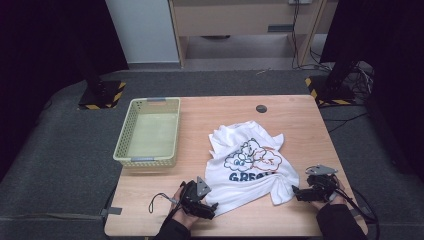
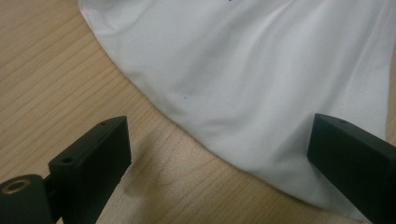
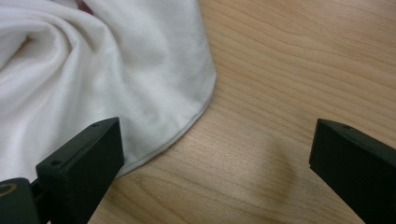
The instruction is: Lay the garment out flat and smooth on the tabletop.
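A white T-shirt with a blue and orange cartoon print lies crumpled on the wooden table. My left gripper sits open at the shirt's near left hem. Up close, that hem runs across between the jaws, which stand wide apart with the right one over the cloth edge. My right gripper is open at the shirt's near right corner. In the right gripper view the rounded shirt edge lies by the left jaw, bare wood under the rest of the gap. Neither holds cloth.
A pale yellow plastic basket stands on the table's left side. A small dark round cap sits in the tabletop at the back. Black stands with hazard-striped bases rise beyond both far corners.
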### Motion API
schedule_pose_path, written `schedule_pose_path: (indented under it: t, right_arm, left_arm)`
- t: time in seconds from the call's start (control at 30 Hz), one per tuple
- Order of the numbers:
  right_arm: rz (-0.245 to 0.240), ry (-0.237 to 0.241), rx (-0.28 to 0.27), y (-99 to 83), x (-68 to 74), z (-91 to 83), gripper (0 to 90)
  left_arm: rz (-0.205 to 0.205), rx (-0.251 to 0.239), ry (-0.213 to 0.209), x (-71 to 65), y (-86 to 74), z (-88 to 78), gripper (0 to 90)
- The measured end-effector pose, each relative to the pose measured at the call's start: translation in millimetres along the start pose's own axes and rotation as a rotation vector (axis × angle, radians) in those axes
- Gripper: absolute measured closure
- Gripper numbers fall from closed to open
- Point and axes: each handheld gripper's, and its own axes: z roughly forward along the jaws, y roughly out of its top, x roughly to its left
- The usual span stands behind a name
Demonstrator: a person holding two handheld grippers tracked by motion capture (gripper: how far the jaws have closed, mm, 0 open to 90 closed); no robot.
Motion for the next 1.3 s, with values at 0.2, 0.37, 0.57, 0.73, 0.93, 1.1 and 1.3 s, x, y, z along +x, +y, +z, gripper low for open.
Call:
schedule_pose_path:
  t: [0.2, 0.37, 0.57, 0.73, 0.93, 1.1, 1.3]
  right_arm:
    - [0.0, 0.046, -0.046, 4.0, 7.1, -6.9, 3.2]
    - [-0.011, 0.11, -0.069, 5.9, 21.4, -8.6, 3.0]
    - [-0.014, 0.135, -0.045, 4.2, 33.4, -3.4, 2.4]
    - [-0.043, 0.116, -0.015, 2.1, 36.5, 0.2, 2.1]
    - [-0.056, 0.108, -0.007, -0.3, 37.5, -1.3, 1.8]
    - [-0.056, 0.105, -0.008, -4.6, 34.3, -4.5, 1.6]
    - [-0.037, 0.099, 0.003, -11.5, 25.0, -9.0, 1.3]
  left_arm:
    - [0.004, 0.004, -0.006, 0.1, 0.3, -0.4, 5.3]
    - [-0.025, -0.008, -0.021, 1.9, 0.3, -0.9, 5.0]
    - [-0.035, -0.009, -0.016, 4.8, -0.4, -1.4, 4.9]
    - [-0.012, 0.004, -0.004, 3.6, -1.0, 0.0, 4.4]
    - [-0.01, 0.008, 0.0, 3.5, -2.1, -1.3, 4.4]
    - [0.0, 0.016, 0.005, 4.4, -5.2, -5.0, 4.4]
    - [0.008, 0.016, 0.01, 6.1, -8.0, -7.6, 4.3]
